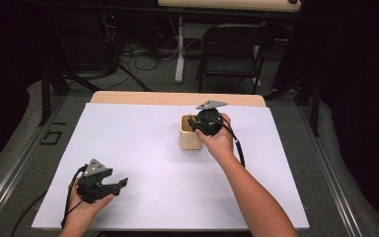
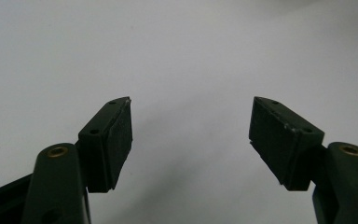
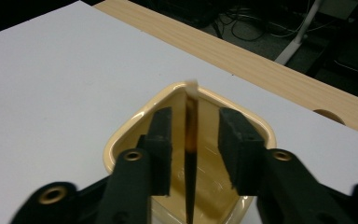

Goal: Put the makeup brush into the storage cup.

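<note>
Right gripper view: tongs (parted) over cup.

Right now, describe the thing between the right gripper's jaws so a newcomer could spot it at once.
Start at the white sheet covering the table, then find the cream container near its far edge. Over it sits the right gripper, jaws apart; between them a thin flat strip stands on edge inside the container. It is dark low down, amber higher, with a pale tip.
</note>
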Tool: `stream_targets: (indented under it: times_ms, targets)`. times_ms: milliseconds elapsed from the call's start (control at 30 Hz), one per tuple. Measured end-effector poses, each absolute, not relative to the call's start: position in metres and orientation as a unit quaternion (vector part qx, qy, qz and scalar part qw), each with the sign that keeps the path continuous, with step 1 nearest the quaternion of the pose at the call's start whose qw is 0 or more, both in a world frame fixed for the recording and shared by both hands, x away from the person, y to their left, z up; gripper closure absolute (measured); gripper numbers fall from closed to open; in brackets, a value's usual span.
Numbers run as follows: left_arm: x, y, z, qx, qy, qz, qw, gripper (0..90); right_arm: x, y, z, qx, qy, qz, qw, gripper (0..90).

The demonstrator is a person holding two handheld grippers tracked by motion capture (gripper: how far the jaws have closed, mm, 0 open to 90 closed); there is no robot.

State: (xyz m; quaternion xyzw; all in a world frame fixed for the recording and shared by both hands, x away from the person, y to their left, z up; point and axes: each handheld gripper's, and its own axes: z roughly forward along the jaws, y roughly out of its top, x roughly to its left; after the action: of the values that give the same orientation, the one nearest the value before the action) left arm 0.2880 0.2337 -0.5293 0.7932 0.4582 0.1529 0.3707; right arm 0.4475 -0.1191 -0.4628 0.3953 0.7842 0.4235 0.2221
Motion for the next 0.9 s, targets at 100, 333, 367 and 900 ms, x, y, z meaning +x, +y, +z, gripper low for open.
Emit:
stream_targets:
  times_ms: [100, 333, 367, 900]
  targets:
    - [0.288, 0.234, -0.529, 0.793, 0.459, 0.153, 0.371, 30.6, 0.447, -0.120, -0.462, 0.395, 0.782, 0.423, 0.229, 50.1]
    - [0.288, 0.233, -0.529, 0.793, 0.459, 0.154, 0.371, 30.6, 0.446, -0.122, -0.461, 0.392, 0.783, 0.419, 0.239, 42.9]
    - [0.288, 0.233, -0.529, 0.793, 0.459, 0.153, 0.371, 30.6, 0.446, -0.122, -0.461, 0.392, 0.783, 0.419, 0.239, 42.1]
    - [0.288, 0.233, -0.530, 0.793, 0.458, 0.153, 0.370, 30.6, 0.440, -0.132, -0.463, 0.393, 0.780, 0.421, 0.245, 36.1]
